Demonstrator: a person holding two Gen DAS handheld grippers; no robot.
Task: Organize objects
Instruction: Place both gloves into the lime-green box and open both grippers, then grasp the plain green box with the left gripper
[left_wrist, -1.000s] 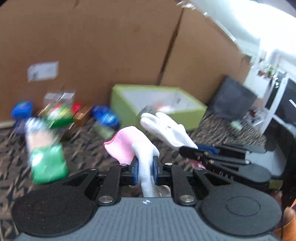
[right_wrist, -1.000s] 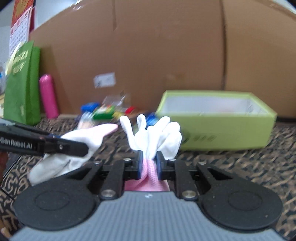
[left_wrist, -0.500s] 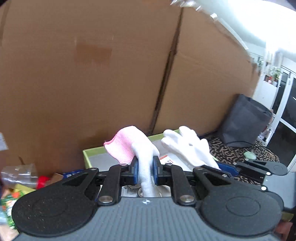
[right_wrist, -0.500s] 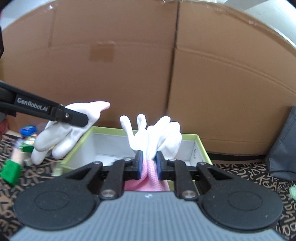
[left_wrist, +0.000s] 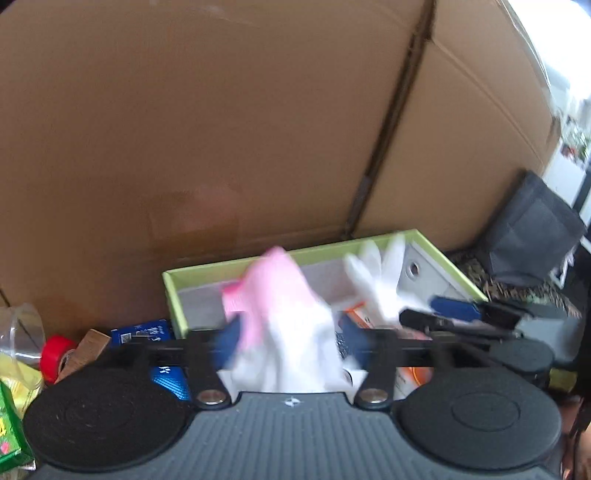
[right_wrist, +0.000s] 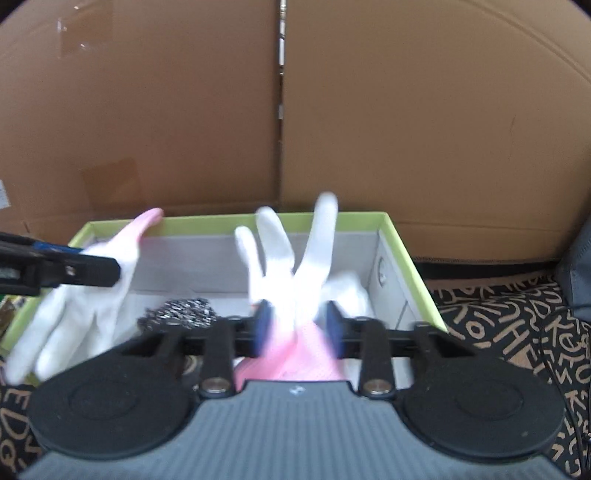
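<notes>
gloves (right_wrist: 291, 269): white, pink cuffs | over green box (right_wrist: 399, 236) | blurred

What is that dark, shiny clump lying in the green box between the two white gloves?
In the right wrist view, a steel-wool-like scrubber lies on the green box floor, between the left glove and the right glove.

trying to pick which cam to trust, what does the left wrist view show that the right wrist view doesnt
Left wrist only: red tape roll, blue packet and clear plastic left of the box, plus an orange item inside it.
Right wrist only: steel scourer in the box.
Both: green box, both gloves, jaws spread on both grippers.
</notes>
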